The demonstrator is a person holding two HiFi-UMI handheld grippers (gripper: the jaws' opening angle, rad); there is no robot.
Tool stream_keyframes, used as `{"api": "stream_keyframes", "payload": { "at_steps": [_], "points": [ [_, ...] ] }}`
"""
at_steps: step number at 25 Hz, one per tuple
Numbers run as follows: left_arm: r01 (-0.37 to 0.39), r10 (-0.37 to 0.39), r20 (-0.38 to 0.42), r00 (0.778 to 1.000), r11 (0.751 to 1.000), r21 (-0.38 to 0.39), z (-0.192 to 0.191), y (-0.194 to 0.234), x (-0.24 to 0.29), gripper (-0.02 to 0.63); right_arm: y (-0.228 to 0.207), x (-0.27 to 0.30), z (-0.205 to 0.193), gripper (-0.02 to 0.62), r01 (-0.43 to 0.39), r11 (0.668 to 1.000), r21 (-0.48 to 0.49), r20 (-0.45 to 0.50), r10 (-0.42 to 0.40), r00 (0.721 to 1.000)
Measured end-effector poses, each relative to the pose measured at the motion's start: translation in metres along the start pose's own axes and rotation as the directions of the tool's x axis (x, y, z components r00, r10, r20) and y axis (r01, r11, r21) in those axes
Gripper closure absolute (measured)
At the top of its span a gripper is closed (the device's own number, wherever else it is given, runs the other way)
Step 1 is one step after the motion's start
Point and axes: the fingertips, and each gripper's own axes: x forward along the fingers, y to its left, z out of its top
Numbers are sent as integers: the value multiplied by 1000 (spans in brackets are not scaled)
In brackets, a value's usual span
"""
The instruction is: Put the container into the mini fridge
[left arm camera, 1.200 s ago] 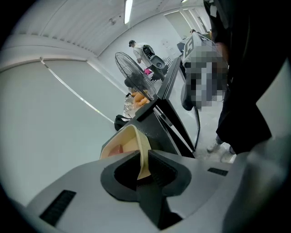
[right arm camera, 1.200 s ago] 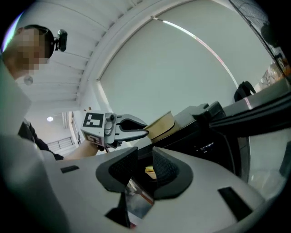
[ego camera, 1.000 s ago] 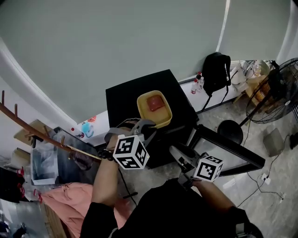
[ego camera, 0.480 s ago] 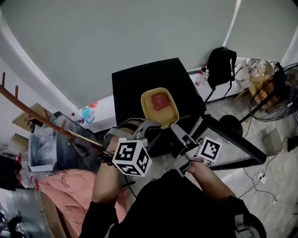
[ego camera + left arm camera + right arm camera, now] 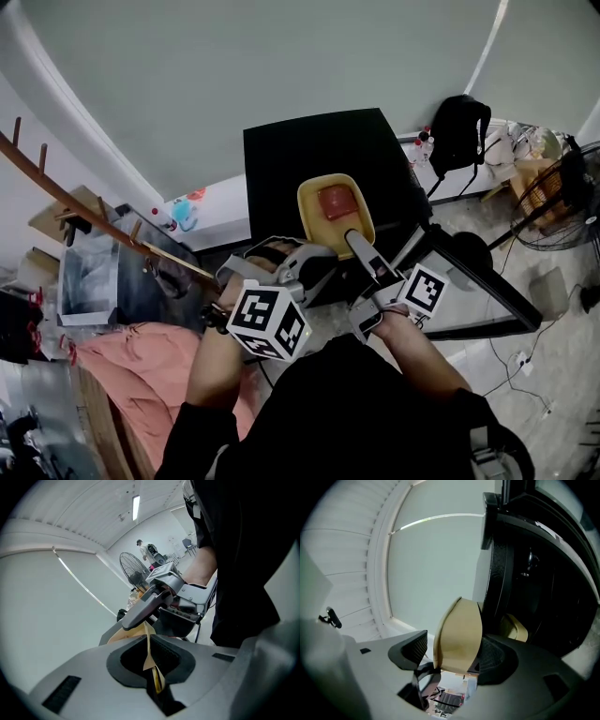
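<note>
A yellow container (image 5: 336, 211) with something red inside hangs in front of the black mini fridge (image 5: 319, 155). My left gripper (image 5: 307, 262) grips its near left rim. In the left gripper view its jaws are closing, and the thin yellow rim (image 5: 148, 645) is pinched between the pads. My right gripper (image 5: 364, 251) reaches in at the near right edge. In the right gripper view the container (image 5: 459, 634) stands between the wide-apart jaws, close against the right pad (image 5: 497, 656) and clear of the left one. The dark fridge interior (image 5: 539, 573) lies just beyond.
The fridge door (image 5: 483, 300) stands open to the right. A black backpack (image 5: 464, 131) and a floor fan (image 5: 562, 183) are at the far right. A wooden rack (image 5: 84, 211) and pink cloth (image 5: 122, 375) are on the left.
My right gripper has come up from low beside me to the container's near right edge and its jaws have opened wide. The left gripper keeps hold of the container.
</note>
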Motion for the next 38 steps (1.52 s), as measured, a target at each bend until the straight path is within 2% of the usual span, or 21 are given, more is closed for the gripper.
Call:
{"api": "stream_keyframes", "payload": {
  "at_steps": [6, 10, 12, 13, 16, 19, 22, 27, 30, 32, 33, 38],
  "points": [
    [2, -1, 37, 999, 999, -34, -2, -4, -4, 571, -1, 10, -2, 283, 0, 999, 50, 30, -2, 1000],
    [-5, 7, 64, 998, 999, -42, 2, -5, -5, 571, -4, 10, -1, 289, 27, 998, 61, 54, -30, 998],
    [-3, 8, 83, 997, 998, -56, 3, -6, -7, 571, -9, 9, -1, 358, 46, 996, 76, 67, -51, 996],
    [-6, 11, 89, 996, 998, -61, 2, -7, -9, 571, -10, 9, -1, 371, 49, 995, 85, 68, -55, 996],
    [-27, 37, 115, 993, 996, -89, 2, -8, -17, 571, -10, 7, -3, 379, 39, 995, 95, 56, -45, 997],
    [-69, 92, 148, 985, 986, -154, -3, -7, -30, 571, -9, 4, -3, 384, 20, 995, 100, 44, -25, 999],
    [-98, 146, 177, 973, 962, -255, -12, -8, -40, 570, -8, -3, -2, 387, 3, 995, 97, 33, -7, 999],
    [-132, 226, 192, 955, 904, -407, -32, -10, -44, 571, -7, -10, -3, 387, -19, 996, 91, 12, 18, 1000],
    [-163, 305, 206, 930, 844, -512, -37, -9, -46, 571, -5, -18, -7, 387, -43, 995, 88, -6, 44, 999],
    [-151, 338, 227, 913, 799, -582, -39, -12, -46, 571, -5, -25, -9, 388, -60, 995, 85, -18, 61, 998],
    [-138, 340, 231, 912, 783, -606, -42, -16, -45, 571, -4, -29, -10, 388, -66, 994, 83, -24, 69, 997],
    [-97, 329, 250, 911, 758, -645, -41, -29, -41, 571, 1, -51, -19, 390, -104, 991, 78, -60, 109, 992]
  ]
}}
